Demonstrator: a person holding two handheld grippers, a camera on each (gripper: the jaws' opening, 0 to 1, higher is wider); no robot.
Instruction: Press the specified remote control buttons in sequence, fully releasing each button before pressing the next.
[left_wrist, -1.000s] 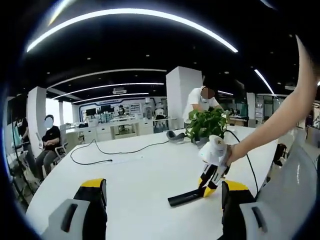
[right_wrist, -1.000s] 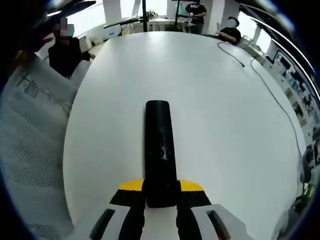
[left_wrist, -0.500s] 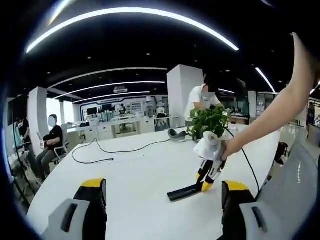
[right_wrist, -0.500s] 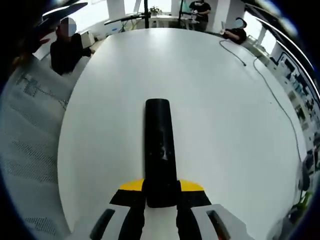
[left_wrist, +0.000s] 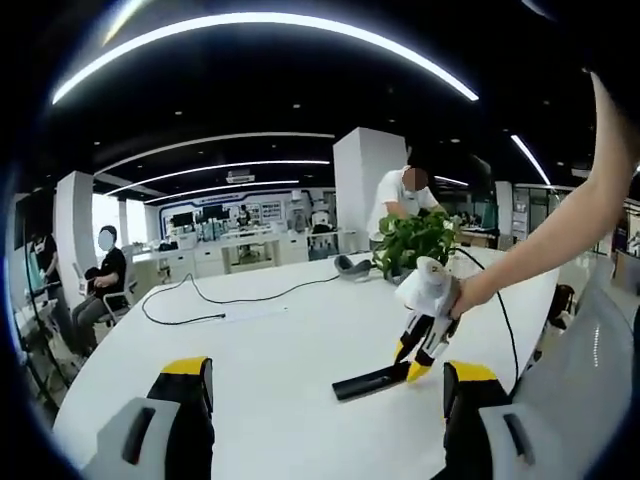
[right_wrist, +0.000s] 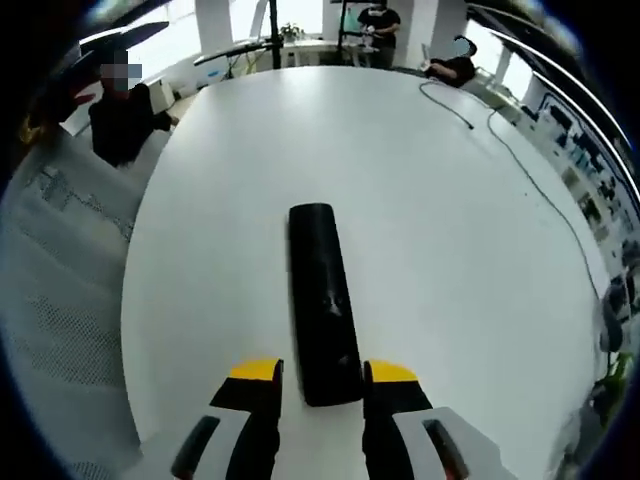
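The remote (right_wrist: 322, 300) is a long, slim black bar with rounded ends and a smooth matte face; a few small buttons, too faint to read, sit near its middle. It lies flat on the white worktop (right_wrist: 420, 220), lengthwise away from the right tool (right_wrist: 318, 385). That tool's two jaws, black with yellow tips, stand spread, one on each side of the remote's near end; a thin strip of white shows on the left between jaw and remote, while on the right I cannot tell whether the jaw touches it.

In the left gripper view the remote (left_wrist: 370, 382) lies on the worktop (left_wrist: 260, 350) as a dark flat bar, and the right tool (left_wrist: 424, 346) slants down to its right-hand end, held by a person's hand (left_wrist: 466, 297) on a bare arm. The left tool (left_wrist: 325, 400) is raised clear of the remote, its jaws wide apart with nothing between them.

The worktop is smooth, glossy and rounded at its edge. Beyond the remote stands a leafy green plant (left_wrist: 412, 244), and a thin black cable (left_wrist: 215, 300) curls across the surface to the remote's left. A mesh-backed chair (right_wrist: 60, 270) stands at the worktop's edge, left of the remote in the right gripper view.
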